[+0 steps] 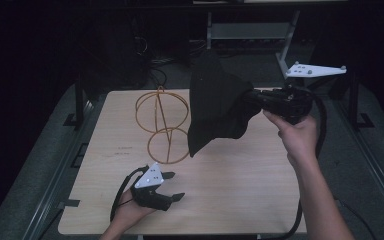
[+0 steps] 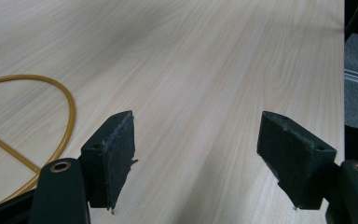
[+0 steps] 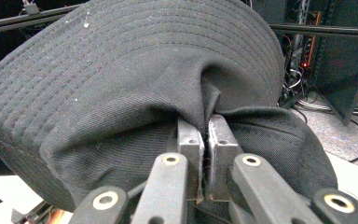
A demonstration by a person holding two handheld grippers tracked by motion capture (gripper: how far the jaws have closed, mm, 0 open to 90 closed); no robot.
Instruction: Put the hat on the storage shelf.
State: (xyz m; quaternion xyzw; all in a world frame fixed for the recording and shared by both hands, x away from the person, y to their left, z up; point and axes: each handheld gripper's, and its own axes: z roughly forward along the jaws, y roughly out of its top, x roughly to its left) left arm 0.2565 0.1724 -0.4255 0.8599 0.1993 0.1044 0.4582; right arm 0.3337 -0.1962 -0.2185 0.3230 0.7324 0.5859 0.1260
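We see the right hand-held gripper [image 1: 254, 102] clamped tight on a fold of a black hat [image 1: 215, 102], holding it in the air above the far right part of the counter [image 1: 240, 185]. The hat's stitched brim [image 3: 121, 51] arches over the pinched cloth. Just left of the hat stands a golden wire stand [image 1: 162, 125]. The left hand-held gripper [image 1: 172, 186] rests low at the near edge, its jaws wide apart and empty.
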